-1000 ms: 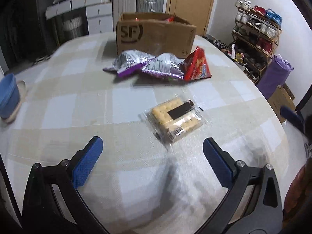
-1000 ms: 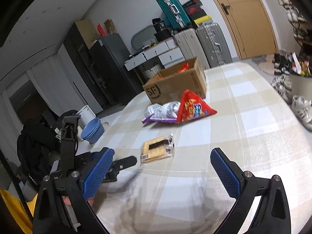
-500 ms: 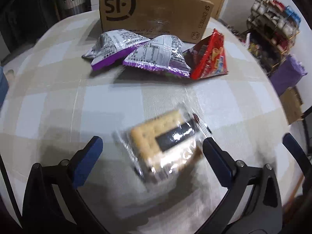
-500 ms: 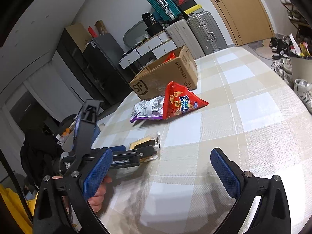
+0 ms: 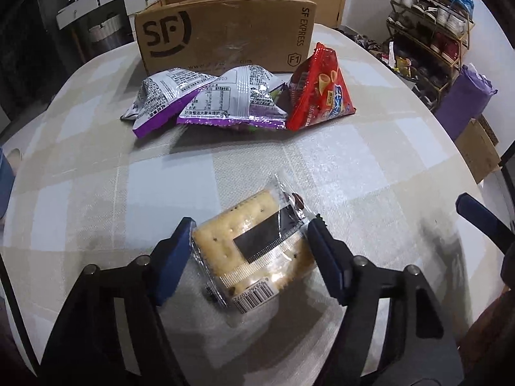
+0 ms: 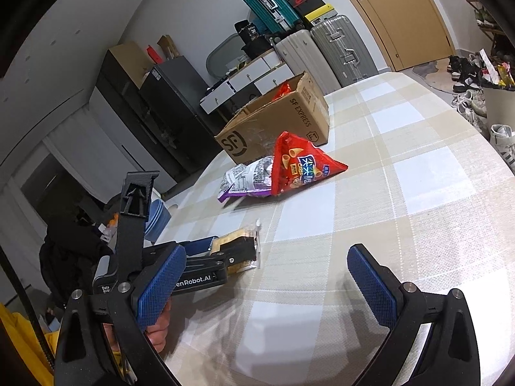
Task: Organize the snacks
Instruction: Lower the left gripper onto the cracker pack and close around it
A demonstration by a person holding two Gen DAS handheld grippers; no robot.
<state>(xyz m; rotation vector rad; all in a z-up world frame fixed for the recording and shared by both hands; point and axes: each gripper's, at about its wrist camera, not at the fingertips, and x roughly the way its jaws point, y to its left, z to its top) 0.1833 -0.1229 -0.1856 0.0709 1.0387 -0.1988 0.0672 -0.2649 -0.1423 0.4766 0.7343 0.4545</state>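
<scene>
A clear pack of crackers [image 5: 222, 238] with a black label lies on the checked tablecloth [image 5: 338, 160]. My left gripper [image 5: 249, 241] straddles it, its jaws closing, and both blue pads touch the wrapper's sides. The right wrist view shows the same left gripper [image 6: 225, 251] on the cracker pack [image 6: 238, 236], held by a hand. My right gripper [image 6: 264, 257] hovers open over the table to the right with nothing between its fingers. Two purple-and-silver snack bags [image 5: 199, 99] and a red triangular bag [image 5: 318, 93] lie in front of an open cardboard box [image 5: 225, 32].
A stack of blue bowls [image 6: 157, 215] stands at the table's left edge. A shoe rack [image 5: 431, 16] and a purple bag [image 5: 466, 103] are off the table's right side. Suitcases [image 6: 322, 51] and drawers stand behind the box.
My left gripper moved forward and down over the cracker pack, and its jaws narrowed from wide apart until the pads met the wrapper. The right gripper sank a little, then held still.
</scene>
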